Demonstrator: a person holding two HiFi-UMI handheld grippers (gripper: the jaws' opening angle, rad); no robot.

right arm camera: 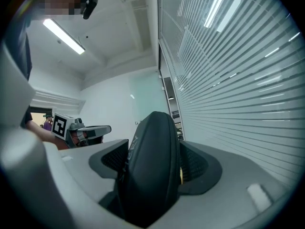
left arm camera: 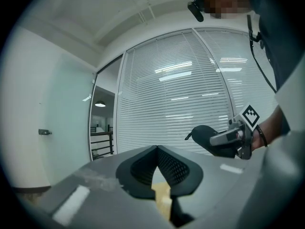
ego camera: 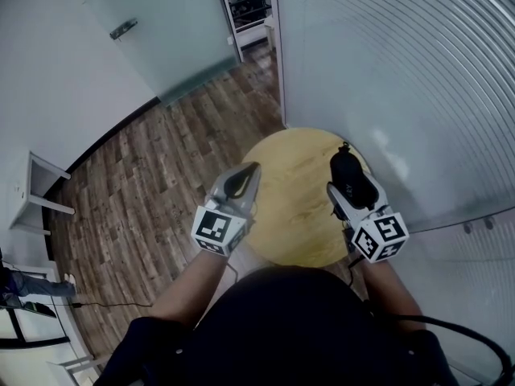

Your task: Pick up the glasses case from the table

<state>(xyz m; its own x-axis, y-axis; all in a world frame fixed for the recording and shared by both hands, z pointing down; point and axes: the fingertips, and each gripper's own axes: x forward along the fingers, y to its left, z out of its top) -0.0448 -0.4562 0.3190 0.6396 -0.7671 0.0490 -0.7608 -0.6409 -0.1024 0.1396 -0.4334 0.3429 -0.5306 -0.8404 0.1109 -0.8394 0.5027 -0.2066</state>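
The black glasses case (ego camera: 352, 177) is lifted off the round wooden table (ego camera: 294, 215) and held in my right gripper (ego camera: 348, 185), whose jaws are shut on it. In the right gripper view the glasses case (right arm camera: 151, 168) stands upright between the dark pads and fills the middle of the picture. My left gripper (ego camera: 240, 183) hovers over the table's left edge, shut with nothing in it. From the left gripper view the glasses case (left arm camera: 206, 138) shows at the right, clamped in the other gripper, and my left gripper (left arm camera: 157, 149) has its pads closed together.
A curved glass wall with blinds (ego camera: 402, 79) runs close behind and to the right of the table. Wood-plank floor (ego camera: 161, 183) lies to the left. A white stand (ego camera: 40, 187) sits at the far left, a frosted glass door (ego camera: 161, 30) at the back.
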